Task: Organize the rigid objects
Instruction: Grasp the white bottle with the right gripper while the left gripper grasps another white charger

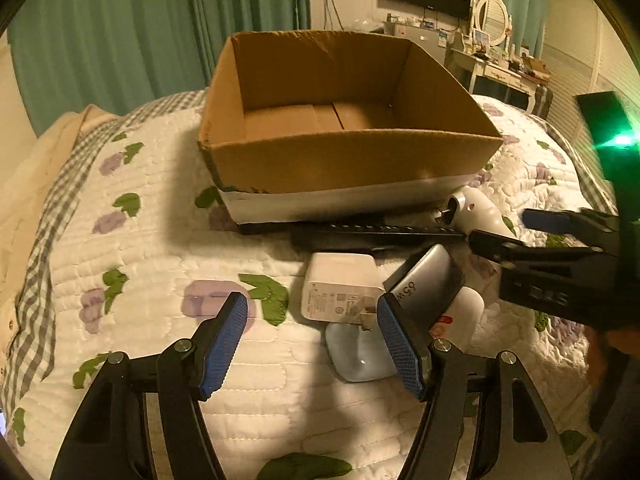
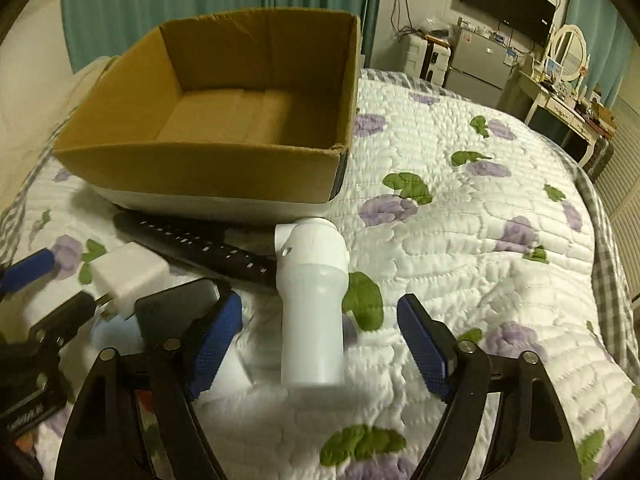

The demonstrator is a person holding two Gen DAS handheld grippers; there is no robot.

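Note:
An open, empty cardboard box [image 1: 348, 160] [image 2: 224, 168] sits on the quilted bed. In front of it lie a black remote [image 1: 376, 232] [image 2: 200, 246], a white charger [image 1: 340, 292] [image 2: 128, 272], a grey 65W charger [image 1: 428, 280] [image 2: 176, 308], a pale blue case [image 1: 360, 356] and a white cylindrical device [image 2: 312, 304] [image 1: 476, 212]. My left gripper [image 1: 312, 340] is open above the quilt, its right finger beside the chargers. My right gripper [image 2: 320, 344] is open, with the white device between its fingers, untouched. It also shows in the left wrist view [image 1: 504, 230].
The bed's quilt [image 2: 460, 240] has purple and green flower prints. Green curtains [image 1: 120, 28] hang behind. A wall TV [image 2: 508, 0], a small fridge [image 2: 480, 64] and a dressing table with a mirror [image 2: 568, 80] stand at the far right.

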